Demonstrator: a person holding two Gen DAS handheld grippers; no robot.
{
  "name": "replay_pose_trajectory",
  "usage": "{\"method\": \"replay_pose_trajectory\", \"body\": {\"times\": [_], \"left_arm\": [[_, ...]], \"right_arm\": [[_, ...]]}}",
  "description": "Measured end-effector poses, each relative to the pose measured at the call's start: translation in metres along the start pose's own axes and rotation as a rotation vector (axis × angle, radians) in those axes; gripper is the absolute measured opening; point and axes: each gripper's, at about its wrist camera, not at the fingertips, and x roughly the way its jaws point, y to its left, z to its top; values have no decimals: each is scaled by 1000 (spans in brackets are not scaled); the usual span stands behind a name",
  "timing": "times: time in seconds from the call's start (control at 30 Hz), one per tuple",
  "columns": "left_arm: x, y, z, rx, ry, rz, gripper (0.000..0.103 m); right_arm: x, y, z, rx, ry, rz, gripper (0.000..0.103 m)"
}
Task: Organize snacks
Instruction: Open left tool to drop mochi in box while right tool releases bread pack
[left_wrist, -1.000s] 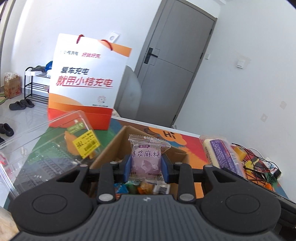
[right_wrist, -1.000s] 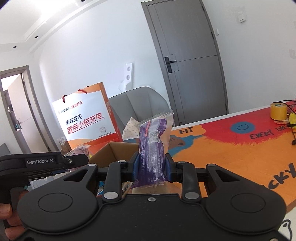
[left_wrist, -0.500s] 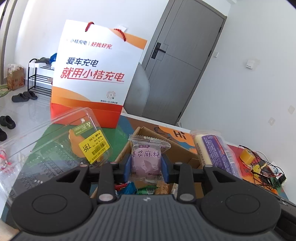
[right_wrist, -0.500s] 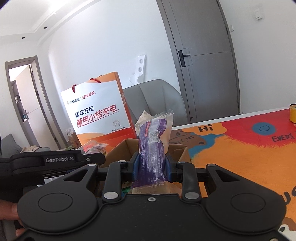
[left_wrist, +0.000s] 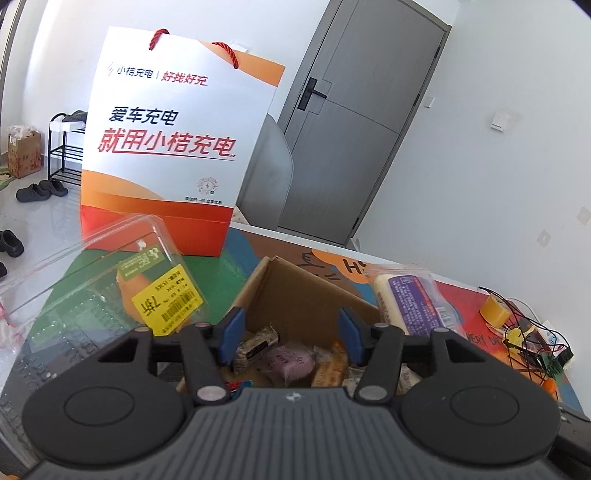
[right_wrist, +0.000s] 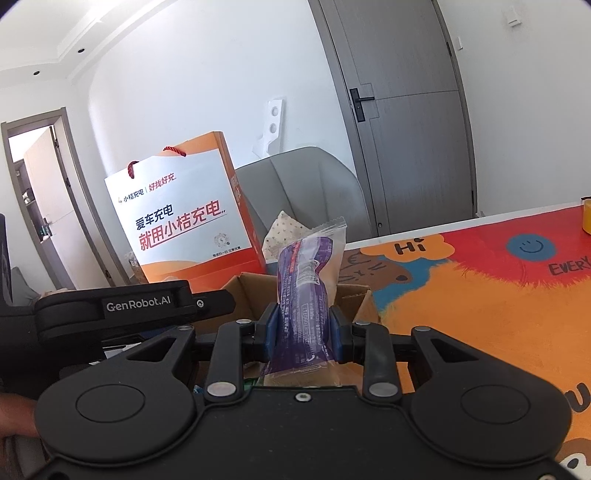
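We see a purple-wrapped snack (right_wrist: 308, 280) between our right jaws, an orange-white bag (left_wrist: 177, 147) beyond the brown box (left_wrist: 295, 295).

Bright even daylight, soft shadows, strong fisheye bending at dark-cornered edges, slight blur on near objects

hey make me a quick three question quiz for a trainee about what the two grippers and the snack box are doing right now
1. True or false: the left gripper is clamping a snack.
2. What does the right gripper hold?
A. yellow tape roll
B. purple-labelled snack pack
C. nothing
3. Fill in: the small purple snack packet lies inside the ____.

Key: 1 false, its jaws are open and empty; 2 B; 3 cardboard box.
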Motion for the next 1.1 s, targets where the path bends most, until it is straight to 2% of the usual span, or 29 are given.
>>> {"method": "replay_pose_trajectory", "body": {"times": [0.3,0.47,0.67,0.73,0.8,1.1], "left_arm": [[-17,18,6,-21,-27,31,58],[-25,28,9,-32,-38,52,61],[-29,30,8,-33,-31,60,66],[-30,29,6,-27,-25,62,73],[-32,26,5,-19,-23,63,75],[-35,12,-5,17,17,69,82]], "right_arm": [[15,17,-3,18,34,38,29],[19,30,-4,5,55,112,31],[15,27,-6,23,66,87,32],[12,24,-6,29,67,75,32],[8,20,-6,34,63,64,32],[-11,4,-9,64,66,26,39]]}}
